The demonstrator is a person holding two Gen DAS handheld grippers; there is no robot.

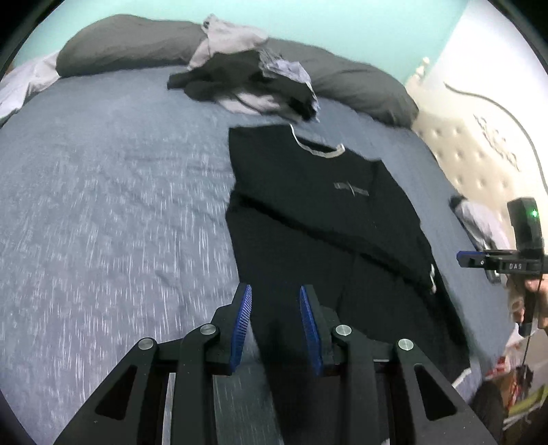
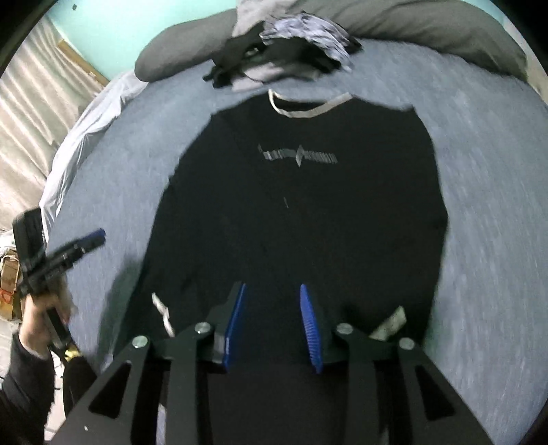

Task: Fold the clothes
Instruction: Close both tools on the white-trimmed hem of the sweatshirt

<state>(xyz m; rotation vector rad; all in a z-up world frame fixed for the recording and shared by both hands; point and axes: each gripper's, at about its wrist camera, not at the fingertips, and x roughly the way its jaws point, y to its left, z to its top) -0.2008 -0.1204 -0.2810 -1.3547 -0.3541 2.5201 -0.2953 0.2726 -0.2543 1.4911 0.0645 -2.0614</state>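
Black shirt [image 2: 294,205] lies lengthwise, collar toward pillows [image 2: 428,24] (both grippers' fingers spread, pinching nothing)

The left wrist camera is looking steeply down from above the near edge of the bed [image 1: 102,205], sitting left of the black shirt [image 1: 325,212] and facing the pillows. The right wrist camera is hovering directly over the black shirt's [image 2: 301,205] hem, facing the same way. Both are sharing the shirt and the clothes pile [image 1: 253,82] beyond it.

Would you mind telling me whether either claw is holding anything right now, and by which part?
Nothing is held: the left claw and right claw both hang open above the black T-shirt.
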